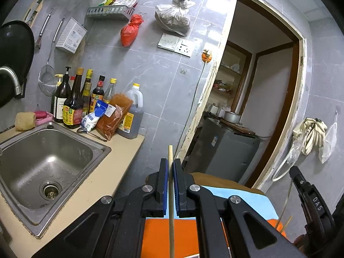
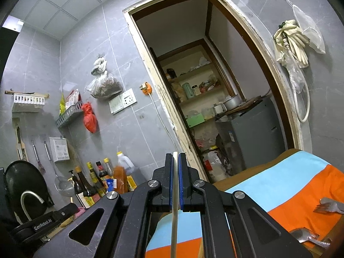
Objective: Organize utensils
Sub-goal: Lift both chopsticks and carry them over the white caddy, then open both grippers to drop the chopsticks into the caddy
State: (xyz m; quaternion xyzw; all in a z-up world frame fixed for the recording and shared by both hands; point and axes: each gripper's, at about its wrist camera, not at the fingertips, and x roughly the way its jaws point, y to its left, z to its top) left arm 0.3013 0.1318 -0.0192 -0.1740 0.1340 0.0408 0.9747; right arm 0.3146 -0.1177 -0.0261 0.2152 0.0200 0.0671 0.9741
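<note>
My left gripper (image 1: 171,165) is shut on a wooden chopstick (image 1: 171,206) that stands upright between the blue pads, its tip above the fingertips. My right gripper (image 2: 175,161) is shut on a pale, whitish chopstick (image 2: 174,212), also upright. Both are raised over a table covered by an orange and light-blue striped cloth (image 2: 286,185). Two metal forks (image 2: 329,206) (image 2: 309,237) lie on the orange stripe at the right. Two more thin chopsticks (image 1: 284,221) show near the right gripper's body (image 1: 311,200) in the left wrist view.
A steel sink (image 1: 46,167) in a beige counter lies to the left, with sauce bottles (image 1: 73,105) and packets behind it. Strainer and ladles hang on the grey tiled wall. An open doorway (image 2: 215,107) ahead shows shelves and a grey fridge (image 2: 253,133).
</note>
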